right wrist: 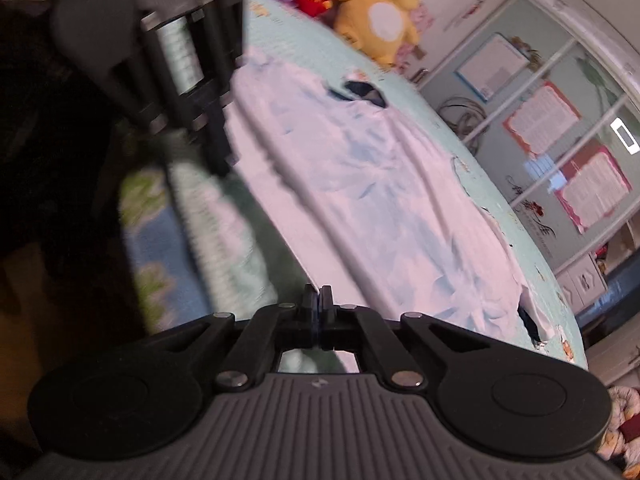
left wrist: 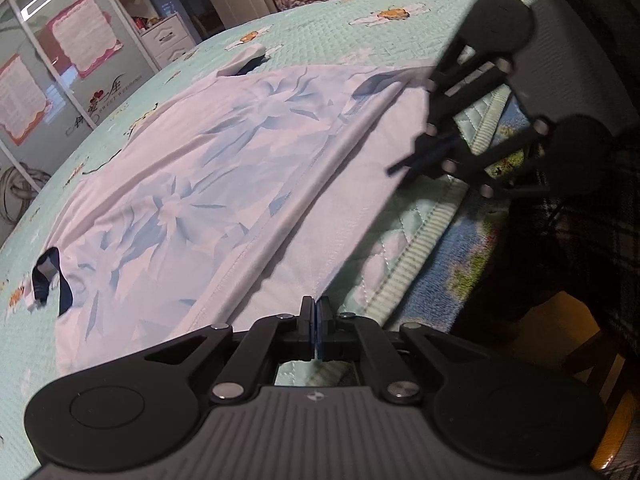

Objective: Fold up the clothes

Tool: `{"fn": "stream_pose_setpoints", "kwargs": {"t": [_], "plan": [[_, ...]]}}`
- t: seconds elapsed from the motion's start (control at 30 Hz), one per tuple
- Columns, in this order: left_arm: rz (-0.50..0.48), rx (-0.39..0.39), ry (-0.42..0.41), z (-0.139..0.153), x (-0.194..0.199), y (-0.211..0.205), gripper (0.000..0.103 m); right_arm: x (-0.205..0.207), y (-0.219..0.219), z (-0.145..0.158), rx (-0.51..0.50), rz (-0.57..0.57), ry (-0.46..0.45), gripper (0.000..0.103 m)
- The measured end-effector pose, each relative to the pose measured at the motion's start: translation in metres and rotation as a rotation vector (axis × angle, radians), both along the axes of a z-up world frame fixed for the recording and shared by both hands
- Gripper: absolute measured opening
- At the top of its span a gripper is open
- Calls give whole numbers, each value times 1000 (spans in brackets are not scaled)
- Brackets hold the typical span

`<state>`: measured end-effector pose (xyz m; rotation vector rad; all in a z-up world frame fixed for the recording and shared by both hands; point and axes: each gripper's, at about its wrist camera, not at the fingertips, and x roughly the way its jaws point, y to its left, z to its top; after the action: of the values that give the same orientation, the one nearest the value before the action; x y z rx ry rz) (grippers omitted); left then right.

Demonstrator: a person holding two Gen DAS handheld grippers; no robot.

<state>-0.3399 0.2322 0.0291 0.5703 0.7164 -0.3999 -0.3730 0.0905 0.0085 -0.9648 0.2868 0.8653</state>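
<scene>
Pinching shirt (left wrist: 224, 184) hem, left tongs (left wrist: 316, 307) and right tongs (right wrist: 316, 295) pressed together

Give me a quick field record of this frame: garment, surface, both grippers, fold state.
garment: white shirt with pale blue print, spread flat
surface: mint floral bedspread
fold state: near edge turned over in a long strip along the bed edge
left hand-held gripper: shut, at the shirt's near edge; grip unclear
right hand-held gripper: shut, at the near edge; grip unclear
background: yellow plush toy
</scene>
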Motion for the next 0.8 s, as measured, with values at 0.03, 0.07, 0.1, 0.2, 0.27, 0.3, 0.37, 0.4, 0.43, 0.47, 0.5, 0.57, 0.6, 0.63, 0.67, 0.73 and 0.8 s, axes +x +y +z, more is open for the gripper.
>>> {"fn": "stream_pose_setpoints", "kwargs": {"t": [0.03,0.07,0.1,0.2,0.27,0.3,0.37,0.4,0.43,0.47,0.5,0.57,0.6,0.63,0.67,0.73,0.8], "plan": [[5,7,-10,0,-1,-1,0,-1,-2,-1,0,-2,-1,0],[9,16,-20,-1,-3,-2,1,-2,-3,-2,0,-4,-2,0],[13,24,-30,-1,-4,-3,3,-2,-3,-2,4,-8,-2,0],[35,80,-60,-3,-11,2,9,-1,-3,-4,1,-6,-10,0],[58,97,-63,-5,-13,10,15,3,-3,-2,9,-9,1,0],[69,104,-64,-7,-14,15,18,6,-3,-2,13,-11,6,0],[79,108,-69,-6,-12,21,27,6,-4,0,20,-18,10,0],[83,115,-74,-6,-10,23,37,6,-3,0,23,-21,10,0],[86,122,-79,-5,-8,24,43,6,-3,1,25,-25,10,0],[90,130,-85,-5,-7,26,50,6,-3,2,28,-28,11,0],[93,137,-90,-4,-5,27,50,7,-2,3,31,-31,13,0],[86,136,-82,-3,-2,30,50,11,-1,5,36,-35,14,0],[86,134,-74,-3,-2,32,50,12,0,6,37,-36,14,0],[88,132,-65,-3,-1,35,48,13,0,7,37,-37,11,0],[90,130,-56,-3,0,37,35,14,1,7,36,-37,10,0],[95,125,-40,-3,-1,42,2,15,1,8,38,-37,11,0],[103,119,-26,-5,-5,46,0,15,0,7,37,-35,20,0]]}}
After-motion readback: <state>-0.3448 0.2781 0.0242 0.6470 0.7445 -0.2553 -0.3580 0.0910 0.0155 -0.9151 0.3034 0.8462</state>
